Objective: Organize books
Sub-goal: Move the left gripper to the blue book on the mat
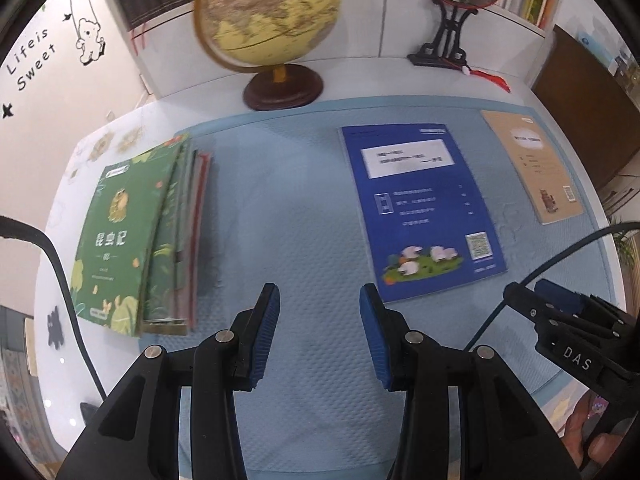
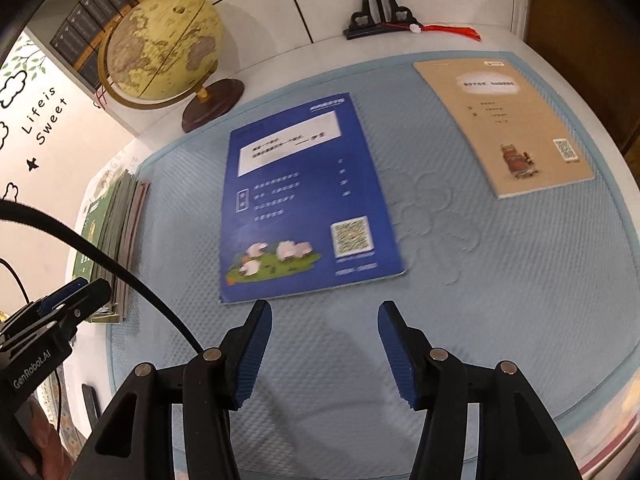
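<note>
Blue book (image 2: 308, 200): flat on the light-blue mat (image 2: 500, 280), centre.
Tan book (image 2: 504, 128): far right.
Green-topped stack (image 1: 136, 236): left edge.
Left gripper (image 1: 320, 332): partly open, empty above mat.
Right gripper (image 2: 325, 354): partly open, empty, just near of the blue book.

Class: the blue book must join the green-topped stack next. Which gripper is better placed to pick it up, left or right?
Probably right: the blue book lies just ahead of the open right gripper, while the left gripper faces bare mat.
</note>
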### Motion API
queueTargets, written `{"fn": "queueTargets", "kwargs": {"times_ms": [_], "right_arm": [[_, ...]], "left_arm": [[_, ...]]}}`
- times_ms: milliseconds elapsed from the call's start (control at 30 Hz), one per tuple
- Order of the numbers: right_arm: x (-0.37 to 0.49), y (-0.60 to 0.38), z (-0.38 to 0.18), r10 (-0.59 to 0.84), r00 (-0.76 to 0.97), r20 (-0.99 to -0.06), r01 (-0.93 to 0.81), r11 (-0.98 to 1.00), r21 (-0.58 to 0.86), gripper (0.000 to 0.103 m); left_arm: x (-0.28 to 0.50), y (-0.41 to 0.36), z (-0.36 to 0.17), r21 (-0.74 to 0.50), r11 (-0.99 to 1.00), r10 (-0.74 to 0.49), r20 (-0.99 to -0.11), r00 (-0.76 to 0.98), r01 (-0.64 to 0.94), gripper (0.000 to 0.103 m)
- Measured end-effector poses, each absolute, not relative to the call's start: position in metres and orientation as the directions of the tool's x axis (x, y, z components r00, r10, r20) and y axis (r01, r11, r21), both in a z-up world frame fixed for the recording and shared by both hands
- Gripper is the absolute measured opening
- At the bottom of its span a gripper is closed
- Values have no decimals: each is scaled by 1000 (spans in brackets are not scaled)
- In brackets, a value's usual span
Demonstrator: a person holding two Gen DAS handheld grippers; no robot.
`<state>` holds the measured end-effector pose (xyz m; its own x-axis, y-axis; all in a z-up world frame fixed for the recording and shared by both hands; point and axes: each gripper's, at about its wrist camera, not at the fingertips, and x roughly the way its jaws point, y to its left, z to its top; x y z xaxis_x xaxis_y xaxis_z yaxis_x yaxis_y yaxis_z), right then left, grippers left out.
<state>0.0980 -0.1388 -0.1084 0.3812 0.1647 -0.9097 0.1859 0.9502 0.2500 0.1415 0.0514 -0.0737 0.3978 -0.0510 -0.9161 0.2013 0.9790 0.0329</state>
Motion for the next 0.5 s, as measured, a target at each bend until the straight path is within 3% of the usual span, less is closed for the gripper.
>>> {"fn": "queueTargets", "kwargs": {"times_ms": [233,500], "right_arm": [[111,-165,-109,169,369,-914,167,955,244,54],[124,-179,-120,181,334,-925,149,959,242,55]], "left_arm": [[149,22,-84,-53,978,-116,-943,312,203,39],[158,1,-107,-71,979,-118,-961,249,191,39]]}}
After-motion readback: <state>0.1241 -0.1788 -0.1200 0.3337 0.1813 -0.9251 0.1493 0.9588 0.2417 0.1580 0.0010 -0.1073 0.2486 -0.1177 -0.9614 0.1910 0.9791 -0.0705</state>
